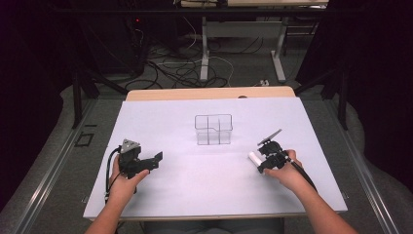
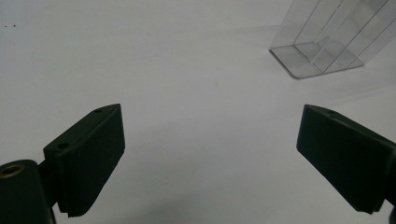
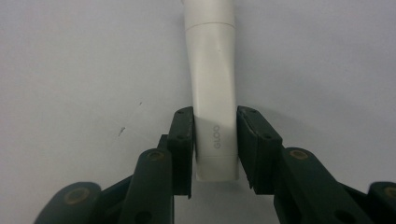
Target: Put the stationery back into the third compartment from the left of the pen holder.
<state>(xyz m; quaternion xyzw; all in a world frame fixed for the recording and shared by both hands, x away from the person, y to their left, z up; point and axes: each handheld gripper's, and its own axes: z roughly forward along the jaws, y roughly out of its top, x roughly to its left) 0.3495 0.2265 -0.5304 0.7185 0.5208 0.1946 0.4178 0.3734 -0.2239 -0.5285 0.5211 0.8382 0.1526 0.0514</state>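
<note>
A white tube with a capped far end lies between the jaws of my right gripper, which is shut on its flat tail. From the high view the same tube pokes out to the left of the right gripper, low over the white table at the right. A clear plastic organizer with several compartments stands in the middle of the table. My left gripper is held at the left, open and empty; its jaws stand wide apart in the left gripper view, with the organizer up to the right.
The white table top has a wooden strip along its far edge. Behind it are table legs and loose cables on the floor.
</note>
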